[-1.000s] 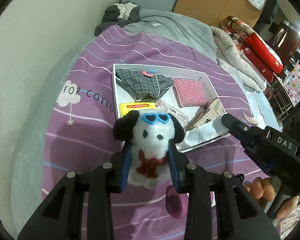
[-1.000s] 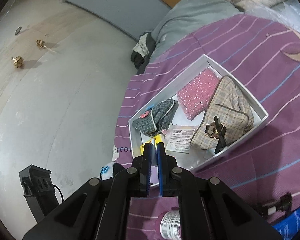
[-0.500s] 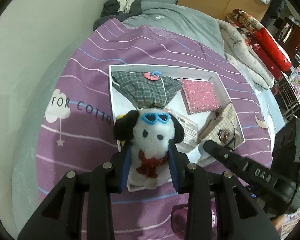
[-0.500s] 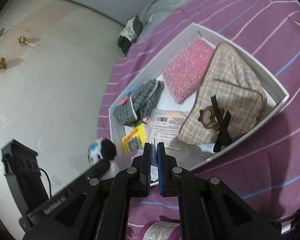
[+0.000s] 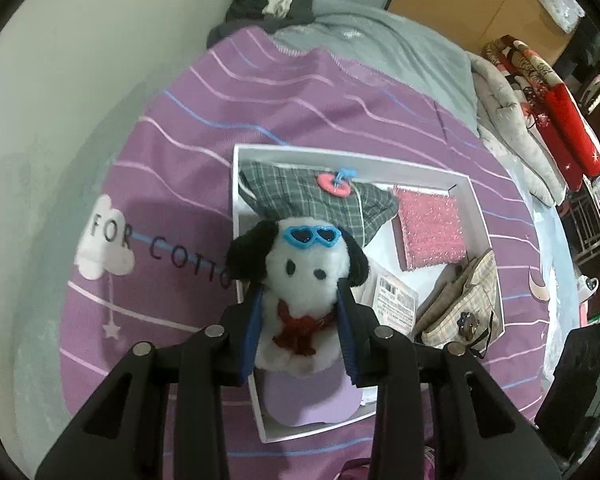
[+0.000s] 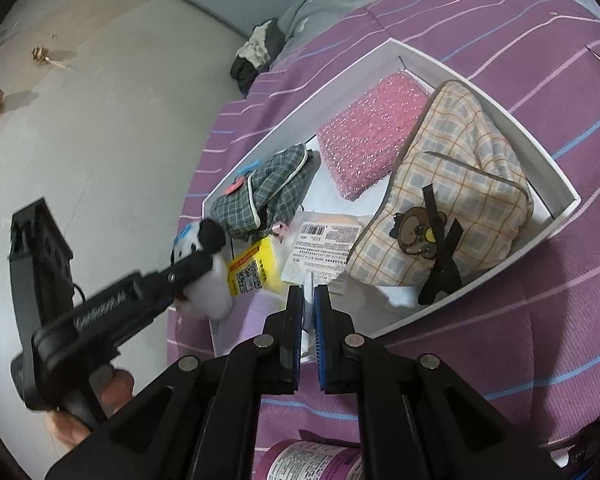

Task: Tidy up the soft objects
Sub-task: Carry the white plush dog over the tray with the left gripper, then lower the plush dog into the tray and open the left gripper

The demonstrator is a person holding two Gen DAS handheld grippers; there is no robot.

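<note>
Left tool (image 5: 300, 312) clamps the plush dog (image 5: 304, 280) at its body, above the box's (image 5: 476, 216) near corner. Judged light, squashy; a mid-body hold suits. Right tool (image 6: 309, 308) clenched, empty.

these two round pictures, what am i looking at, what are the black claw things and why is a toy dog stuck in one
Each picture comes from a fisheye camera on a hand-held two-finger gripper, looking along its fingers; a person holds one in each hand. The left gripper is closed on a plush dog with blue sunglasses, holding it over a white box on a purple bedspread. The box holds a grey plaid pouch, a pink sponge and a beige checked bag. In the other view, the right gripper is shut with no object in it.
</note>
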